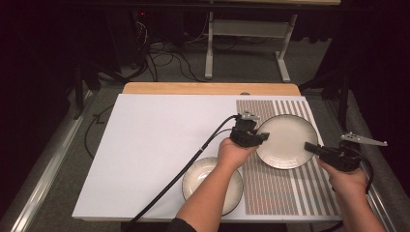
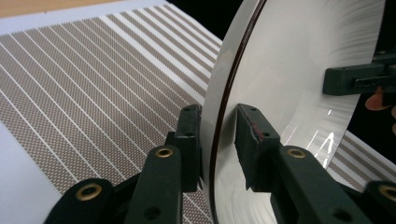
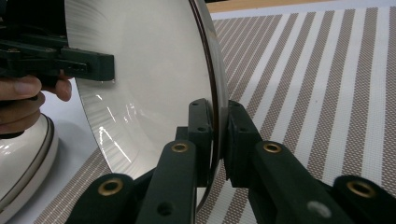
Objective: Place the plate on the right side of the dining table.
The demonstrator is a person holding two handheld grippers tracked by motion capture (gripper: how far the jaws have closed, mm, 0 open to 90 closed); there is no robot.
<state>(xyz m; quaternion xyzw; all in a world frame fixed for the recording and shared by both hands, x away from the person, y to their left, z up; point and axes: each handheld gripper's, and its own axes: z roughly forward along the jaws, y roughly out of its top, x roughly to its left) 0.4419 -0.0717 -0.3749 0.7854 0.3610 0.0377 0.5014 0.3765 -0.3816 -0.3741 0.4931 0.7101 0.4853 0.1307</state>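
Note:
A round cream plate (image 1: 285, 140) with a dark rim is over the striped mat (image 1: 275, 193), gripped from both sides. My left gripper (image 1: 263, 136) is shut on its left rim; in the left gripper view the jaws (image 2: 217, 112) straddle the plate (image 2: 289, 56) edge. My right gripper (image 1: 309, 146) is shut on the opposite rim, and in the right gripper view the pads (image 3: 217, 105) pinch the plate (image 3: 149, 60) edge. Each gripper view also catches the other gripper across the plate: the right gripper (image 2: 355, 79) and the left gripper (image 3: 88, 65).
A cream bowl (image 1: 203, 176) with a dark rim sits on the white sheet (image 1: 159, 145) near the front edge, under my left forearm. The left gripper's cable (image 1: 183, 169) trails to the front. A wooden strip (image 1: 208, 88) runs along the table's far edge.

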